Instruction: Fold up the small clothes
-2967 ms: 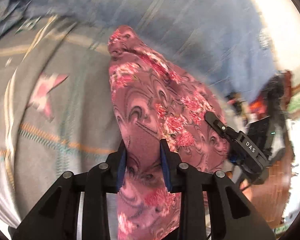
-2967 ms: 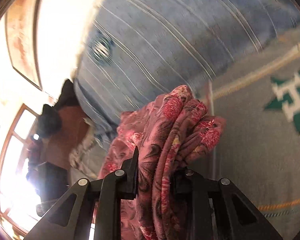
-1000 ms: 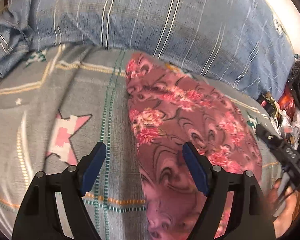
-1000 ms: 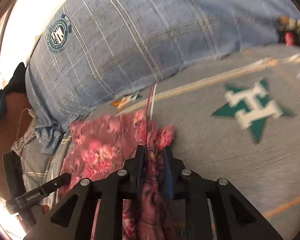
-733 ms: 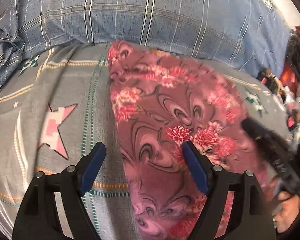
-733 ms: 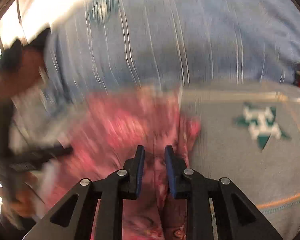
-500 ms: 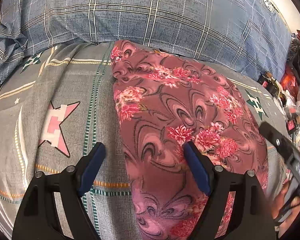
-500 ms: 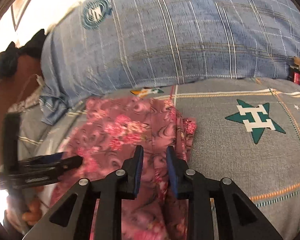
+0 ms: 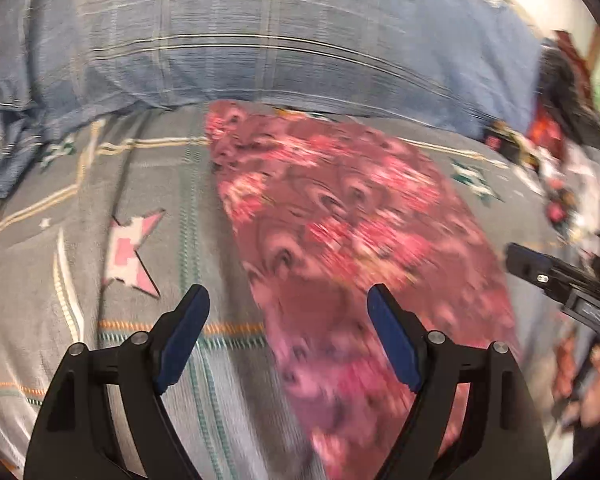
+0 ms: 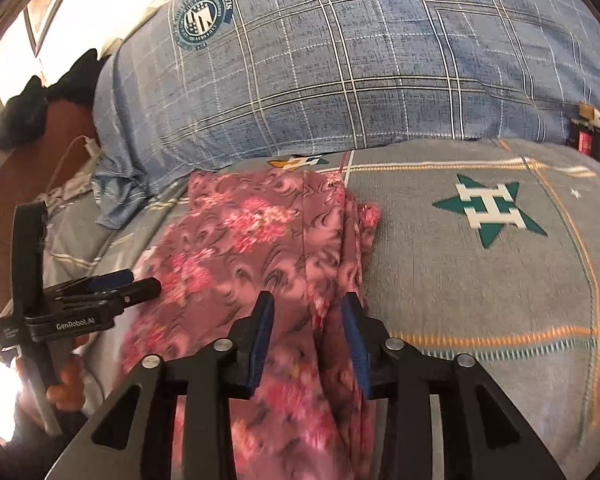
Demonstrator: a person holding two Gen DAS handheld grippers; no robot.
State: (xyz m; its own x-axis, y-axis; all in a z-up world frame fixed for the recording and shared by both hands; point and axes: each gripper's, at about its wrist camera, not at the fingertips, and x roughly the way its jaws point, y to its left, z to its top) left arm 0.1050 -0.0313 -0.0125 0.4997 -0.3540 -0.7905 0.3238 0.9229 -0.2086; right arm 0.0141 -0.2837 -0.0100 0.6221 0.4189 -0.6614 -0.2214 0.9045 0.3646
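A pink floral garment [image 9: 340,216] lies spread flat on the grey star-patterned bedspread [image 9: 100,320], its far end against the pillow. My left gripper [image 9: 288,300] hovers open and wide over the garment's left edge, touching nothing. In the right wrist view the garment [image 10: 252,240] has a bunched fold along its right side. My right gripper [image 10: 308,300] is above that fold; its jaws are opening, with cloth lying below the gap and the pads clear of it. Each gripper shows in the other's view: the left gripper [image 10: 140,283] at the left, the right gripper [image 9: 532,268] at the right.
A large blue plaid pillow [image 10: 340,60] runs along the far edge of the bed. Small clutter [image 9: 548,148] sits beyond the bed's right side. A person's hand [image 10: 66,384] grips the left tool's handle. A white charger and cable [image 10: 88,146] lie on a brown surface at the left.
The right gripper's jaws have spread and released the folded edge of the garment. Both grippers have drawn back a little. Three seconds ago both held the garment in the air.
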